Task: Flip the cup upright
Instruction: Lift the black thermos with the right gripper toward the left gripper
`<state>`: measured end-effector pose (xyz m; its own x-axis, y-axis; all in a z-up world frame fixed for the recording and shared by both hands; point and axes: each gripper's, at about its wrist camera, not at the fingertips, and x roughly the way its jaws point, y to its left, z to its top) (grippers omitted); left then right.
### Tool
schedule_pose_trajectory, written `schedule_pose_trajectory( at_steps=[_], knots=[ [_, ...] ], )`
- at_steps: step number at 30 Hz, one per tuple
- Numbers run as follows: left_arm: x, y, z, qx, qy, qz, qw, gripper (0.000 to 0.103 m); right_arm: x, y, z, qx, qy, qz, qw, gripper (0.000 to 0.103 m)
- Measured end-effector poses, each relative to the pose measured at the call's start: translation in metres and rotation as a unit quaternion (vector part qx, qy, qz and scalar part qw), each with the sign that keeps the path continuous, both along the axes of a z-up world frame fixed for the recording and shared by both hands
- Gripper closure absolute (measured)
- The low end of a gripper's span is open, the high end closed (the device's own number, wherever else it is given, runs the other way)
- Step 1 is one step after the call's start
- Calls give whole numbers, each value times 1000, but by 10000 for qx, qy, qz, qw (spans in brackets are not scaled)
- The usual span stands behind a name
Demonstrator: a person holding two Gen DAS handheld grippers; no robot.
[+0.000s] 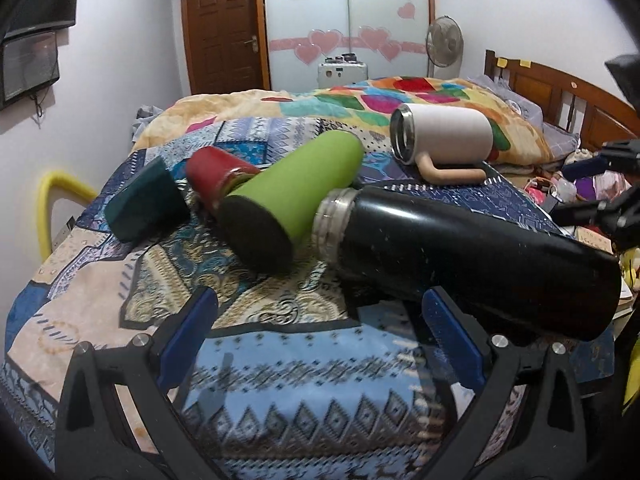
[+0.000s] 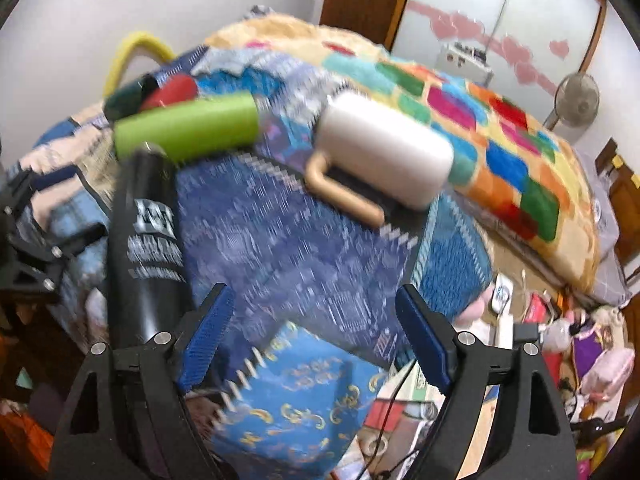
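Since every cup lies on its side on the bed (image 1: 280, 352), including the black flask (image 1: 472, 256), both grippers' fingers (image 1: 452, 332) (image 2: 424, 340) gape wide and empty.

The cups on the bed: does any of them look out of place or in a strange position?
Yes. All lie on their sides on the patterned bedspread, none upright: the black flask, the green tumbler leaning on the red cup, the white mug with its handle down, and a dark green cup. Nothing looks spilled.
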<state>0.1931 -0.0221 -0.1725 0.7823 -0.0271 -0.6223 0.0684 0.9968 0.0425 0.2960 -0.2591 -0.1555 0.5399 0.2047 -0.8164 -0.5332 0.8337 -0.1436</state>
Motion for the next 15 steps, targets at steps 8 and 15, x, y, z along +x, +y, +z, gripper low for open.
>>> schedule_pose_trajectory(
  at_steps=[8,15],
  knots=[
    [9,-18,-3,259,26,-156,9995,0,-14,-8,-5,368,210,424,9982,22],
    [10,-10,2,416,-39,-79,9991,0,-43,18,-10,293,-164,675,9972,24]
  ],
)
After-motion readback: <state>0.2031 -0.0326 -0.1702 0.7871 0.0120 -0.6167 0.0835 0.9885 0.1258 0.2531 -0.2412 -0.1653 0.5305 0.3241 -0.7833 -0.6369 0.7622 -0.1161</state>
